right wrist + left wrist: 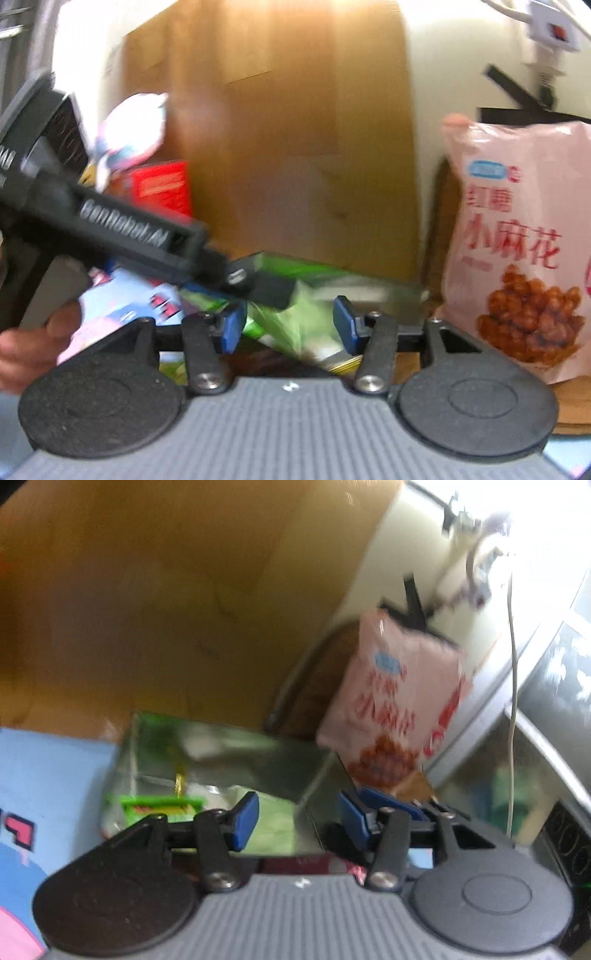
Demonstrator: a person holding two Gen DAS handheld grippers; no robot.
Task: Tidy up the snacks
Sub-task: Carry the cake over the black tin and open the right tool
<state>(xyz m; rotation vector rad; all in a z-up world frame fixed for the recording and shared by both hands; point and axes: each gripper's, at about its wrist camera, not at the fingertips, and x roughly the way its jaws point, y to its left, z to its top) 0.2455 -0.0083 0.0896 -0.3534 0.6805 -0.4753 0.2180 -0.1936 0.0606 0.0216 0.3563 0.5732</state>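
Note:
A pink snack bag with red characters [395, 701] stands upright at the right, also in the right wrist view [517, 236]. A green snack pack [155, 805] lies in a clear box [236, 753] just ahead of my open, empty left gripper [295, 816]. In the right wrist view my open, empty right gripper [288, 325] hovers over green packets [291, 321]. The left gripper's black body [122, 229] reaches in from the left, its tip over the same packets.
A large cardboard box [303, 140] stands behind. A red box [162, 184] and a pink-white bag [129, 125] sit at back left. A blue pack [44, 775] lies at left. A white cable [511, 701] hangs at right.

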